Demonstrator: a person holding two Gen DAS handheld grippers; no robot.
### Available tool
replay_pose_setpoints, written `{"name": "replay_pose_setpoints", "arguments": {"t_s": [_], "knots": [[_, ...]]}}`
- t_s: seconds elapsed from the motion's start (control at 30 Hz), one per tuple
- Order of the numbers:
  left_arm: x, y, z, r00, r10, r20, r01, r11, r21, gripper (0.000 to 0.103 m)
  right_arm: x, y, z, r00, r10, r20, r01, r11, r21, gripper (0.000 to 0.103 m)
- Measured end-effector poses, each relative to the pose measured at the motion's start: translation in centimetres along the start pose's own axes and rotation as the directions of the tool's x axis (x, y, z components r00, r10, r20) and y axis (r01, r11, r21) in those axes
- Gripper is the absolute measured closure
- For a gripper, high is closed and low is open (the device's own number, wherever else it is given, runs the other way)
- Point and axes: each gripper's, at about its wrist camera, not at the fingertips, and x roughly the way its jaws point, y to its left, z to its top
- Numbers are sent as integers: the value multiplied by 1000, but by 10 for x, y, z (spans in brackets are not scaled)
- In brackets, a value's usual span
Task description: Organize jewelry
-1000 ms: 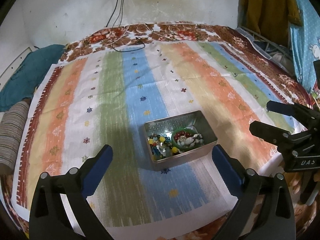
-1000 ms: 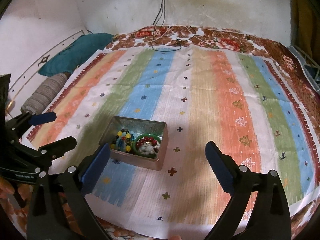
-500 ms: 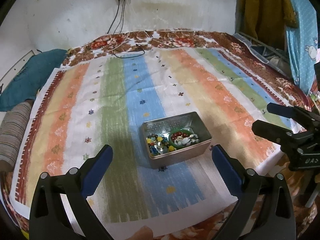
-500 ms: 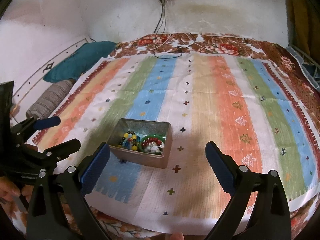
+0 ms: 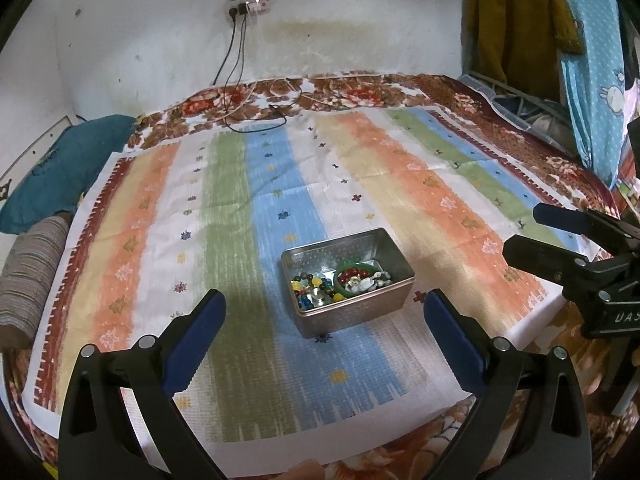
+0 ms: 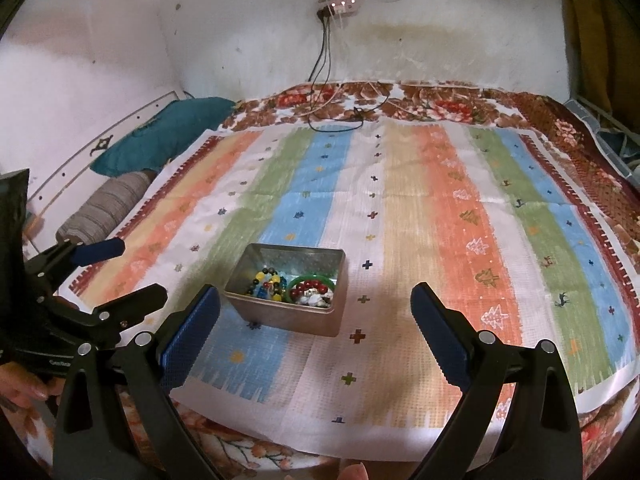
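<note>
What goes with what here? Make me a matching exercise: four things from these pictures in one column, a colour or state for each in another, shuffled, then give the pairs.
Things:
1. tin
2. bangle
3. pillow
4. left gripper

Colour or state:
A. green
B. open, holding nothing
C. teal
D. silver metal, lid off

Pairs: 1-D, 2-A, 3-C, 4-B

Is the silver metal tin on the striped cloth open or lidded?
Open: the silver metal tin has no lid, so the green bangle and the mixed coloured beads inside show.
</note>
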Motion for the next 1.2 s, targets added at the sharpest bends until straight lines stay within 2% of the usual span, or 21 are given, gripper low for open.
{"name": "replay_pose_setpoints", "arguments": {"t_s": [1.2], "knots": [[-8, 1, -6, 1000, 3, 5, -3, 1000, -24, 6, 8, 6, -2, 999, 1, -35, -2, 999, -45, 6]]}}
